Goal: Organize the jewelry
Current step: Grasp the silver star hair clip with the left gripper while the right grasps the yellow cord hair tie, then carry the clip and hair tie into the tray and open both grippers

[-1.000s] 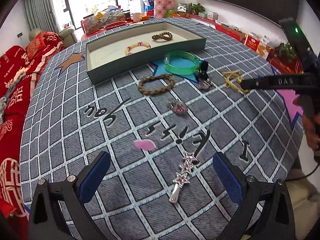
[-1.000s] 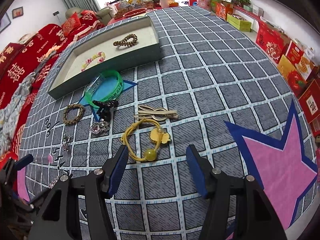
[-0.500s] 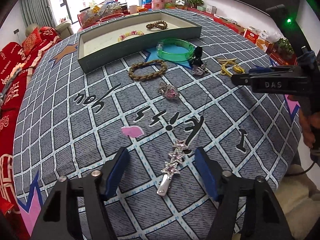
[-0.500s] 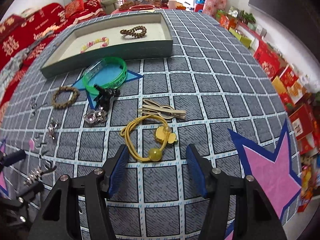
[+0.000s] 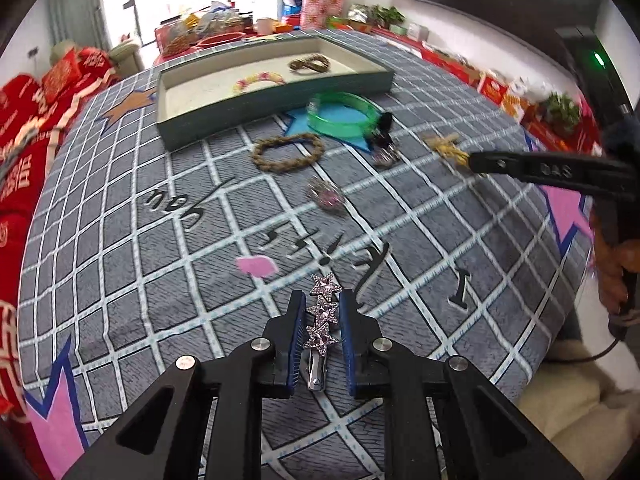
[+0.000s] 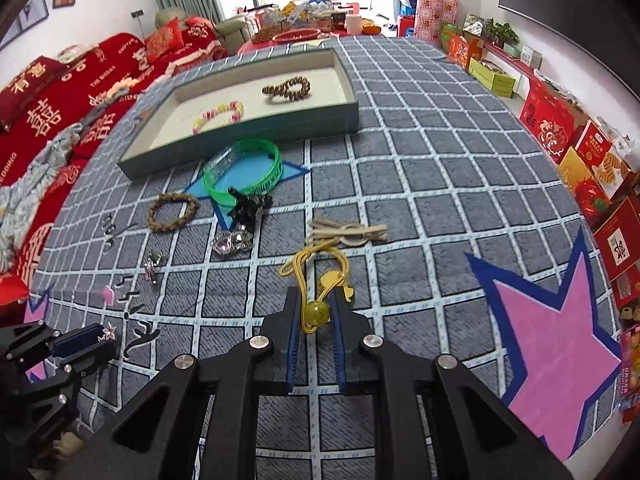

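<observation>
My left gripper (image 5: 322, 300) is shut on a silver star hair clip (image 5: 320, 322) near the table's front edge; it also shows in the right wrist view (image 6: 86, 338). My right gripper (image 6: 314, 298) is shut on the yellow hair tie with a bead (image 6: 317, 312); its loop (image 6: 312, 264) trails forward on the cloth. The teal tray (image 6: 248, 136) at the back holds a pastel bead bracelet (image 6: 218, 112) and a brown bead bracelet (image 6: 286, 89). A green bangle (image 6: 244, 170), a braided bracelet (image 6: 173, 212), a black bow clip (image 6: 249, 204), a crystal heart (image 6: 230, 242) and a beige clip (image 6: 348, 234) lie loose.
The table wears a grey grid cloth (image 6: 420, 168) with pink stars (image 6: 556, 344). A small silver brooch (image 5: 326, 196) lies mid-table. A red sofa (image 6: 60, 92) stands to the left and red gift boxes (image 6: 560, 128) line the right wall.
Both grippers moved forward and closed: the left onto the star hair clip, the right onto the yellow hair tie's bead.
</observation>
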`<state>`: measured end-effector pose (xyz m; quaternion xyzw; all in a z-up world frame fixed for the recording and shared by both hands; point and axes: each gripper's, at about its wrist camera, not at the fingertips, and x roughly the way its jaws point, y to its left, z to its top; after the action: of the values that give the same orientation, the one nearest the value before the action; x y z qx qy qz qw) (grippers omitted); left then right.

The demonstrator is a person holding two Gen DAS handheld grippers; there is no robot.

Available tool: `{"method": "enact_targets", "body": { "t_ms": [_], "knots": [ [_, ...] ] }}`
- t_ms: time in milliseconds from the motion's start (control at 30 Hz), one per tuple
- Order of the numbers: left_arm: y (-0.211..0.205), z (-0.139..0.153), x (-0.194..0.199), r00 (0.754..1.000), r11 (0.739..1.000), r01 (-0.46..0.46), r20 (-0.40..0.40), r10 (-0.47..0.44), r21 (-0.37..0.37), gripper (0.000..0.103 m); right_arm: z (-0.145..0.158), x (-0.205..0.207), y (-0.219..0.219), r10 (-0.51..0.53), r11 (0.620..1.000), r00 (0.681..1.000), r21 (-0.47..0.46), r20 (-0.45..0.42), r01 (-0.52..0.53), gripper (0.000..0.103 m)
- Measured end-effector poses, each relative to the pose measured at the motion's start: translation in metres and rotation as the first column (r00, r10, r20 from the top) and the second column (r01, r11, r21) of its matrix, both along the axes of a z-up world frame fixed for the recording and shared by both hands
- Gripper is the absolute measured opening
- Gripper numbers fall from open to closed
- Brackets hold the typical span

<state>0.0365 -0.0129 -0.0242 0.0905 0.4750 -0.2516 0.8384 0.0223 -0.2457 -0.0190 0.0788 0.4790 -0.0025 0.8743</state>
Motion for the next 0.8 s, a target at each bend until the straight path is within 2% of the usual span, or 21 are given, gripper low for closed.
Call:
{"method": "enact_targets", "body": {
  "t_ms": [100, 600, 800],
  "knots": [
    [0.009, 0.006, 0.007, 0.999, 0.998, -0.037, -0.004, 0.037, -0.043, 0.030, 0.010, 0.000, -0.005, -0.006, 1.000, 1.000, 0.017, 0.024, 0.006, 0.014],
    [0.029, 0.031, 0.037, 0.989, 0.983, -0.139, 0.036, 0.144, -0.117, 0.030, 0.056, 0.014, -0.024, -0.020, 0.993, 0.992, 0.122, 0.122, 0.005, 0.014],
    [0.028, 0.043, 0.058, 0.984, 0.981, -0.156, 0.070, 0.165, -0.114, 0.030, 0.068, 0.038, -0.021, 0.008, 0.991, 0.990, 0.129, 0.142, -0.027, 0.014]
  ]
}}
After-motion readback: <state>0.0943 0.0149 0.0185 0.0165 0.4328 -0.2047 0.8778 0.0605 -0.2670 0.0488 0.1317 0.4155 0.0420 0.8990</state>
